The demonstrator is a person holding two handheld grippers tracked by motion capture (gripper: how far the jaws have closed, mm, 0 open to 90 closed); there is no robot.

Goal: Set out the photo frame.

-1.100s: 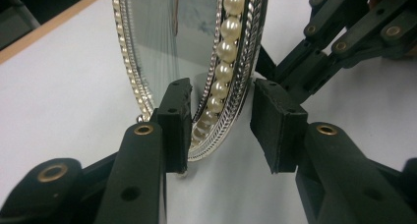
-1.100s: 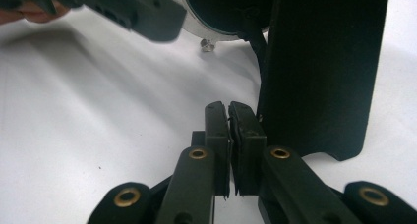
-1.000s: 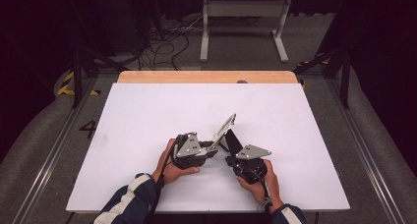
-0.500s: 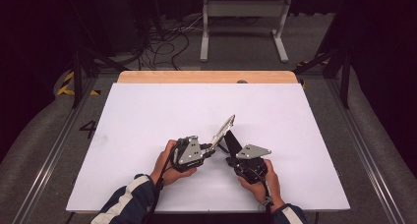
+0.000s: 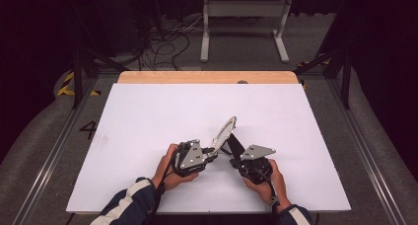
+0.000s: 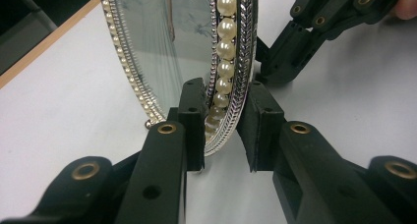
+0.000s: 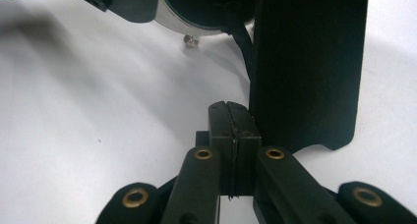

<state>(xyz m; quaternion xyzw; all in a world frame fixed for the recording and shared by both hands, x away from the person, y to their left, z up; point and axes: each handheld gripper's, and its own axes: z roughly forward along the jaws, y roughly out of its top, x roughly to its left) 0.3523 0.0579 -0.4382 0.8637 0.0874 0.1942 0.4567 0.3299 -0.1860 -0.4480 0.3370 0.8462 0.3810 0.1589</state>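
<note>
While left tongs (image 6: 223, 130) straddle the mirror's (image 6: 162, 52) rim ungripped, right tongs (image 7: 231, 135) rest closed.

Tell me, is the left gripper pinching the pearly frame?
Cannot tell. In the left gripper view, one finger seems against the pearly frame; the other looks apart.

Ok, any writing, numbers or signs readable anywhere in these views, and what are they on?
"4": dark numeral on the grey floor left of the table.
Yellow-and-black hazard stripes, no words, on the floor beside it.
Pearl-rimmed frame: no writing visible.
</note>
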